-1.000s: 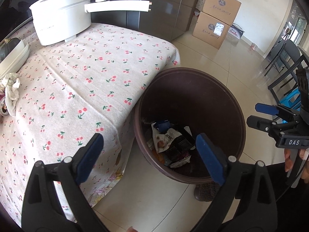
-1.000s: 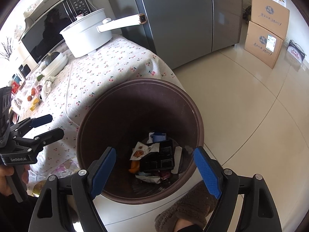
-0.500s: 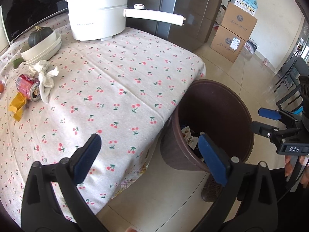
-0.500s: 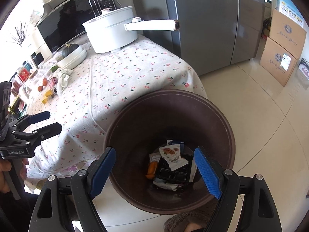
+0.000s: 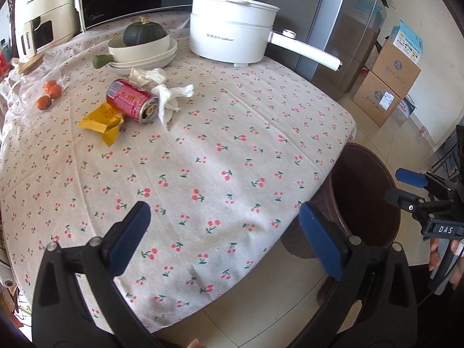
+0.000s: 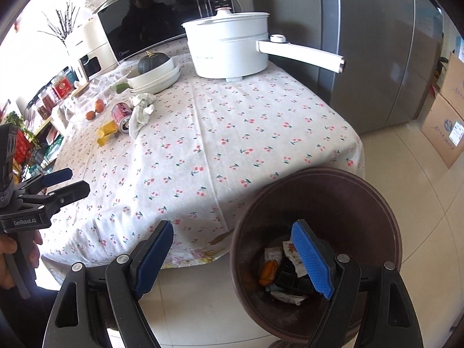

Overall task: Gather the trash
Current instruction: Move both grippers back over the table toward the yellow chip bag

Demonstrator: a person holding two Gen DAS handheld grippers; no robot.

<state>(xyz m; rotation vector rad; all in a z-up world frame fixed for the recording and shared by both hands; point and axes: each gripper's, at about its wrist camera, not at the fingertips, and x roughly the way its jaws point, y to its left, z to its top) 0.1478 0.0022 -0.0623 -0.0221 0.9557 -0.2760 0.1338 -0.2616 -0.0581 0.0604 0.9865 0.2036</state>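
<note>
A red soda can (image 5: 132, 99) lies on its side on the cherry-print tablecloth (image 5: 226, 150), with a crumpled white tissue (image 5: 168, 95) beside it and a yellow wrapper (image 5: 101, 120) in front. They also show in the right wrist view: can (image 6: 121, 114), tissue (image 6: 140, 111), wrapper (image 6: 105, 132). A brown trash bin (image 6: 319, 200) stands on the floor at the table's corner, holding several wrappers. My left gripper (image 5: 223, 237) is open and empty above the table's near edge. My right gripper (image 6: 232, 255) is open and empty beside the bin's rim.
A white pot with a long handle (image 5: 232, 40) and stacked bowls holding a dark squash (image 5: 143, 46) stand at the table's back. Small oranges (image 5: 49, 95) lie at the left. Cardboard boxes (image 5: 388, 81) and a fridge (image 6: 377, 43) are beyond.
Both grippers swung from over the bin toward the table. The can, tissue and wrapper came into fuller view. Both stayed open and empty.
</note>
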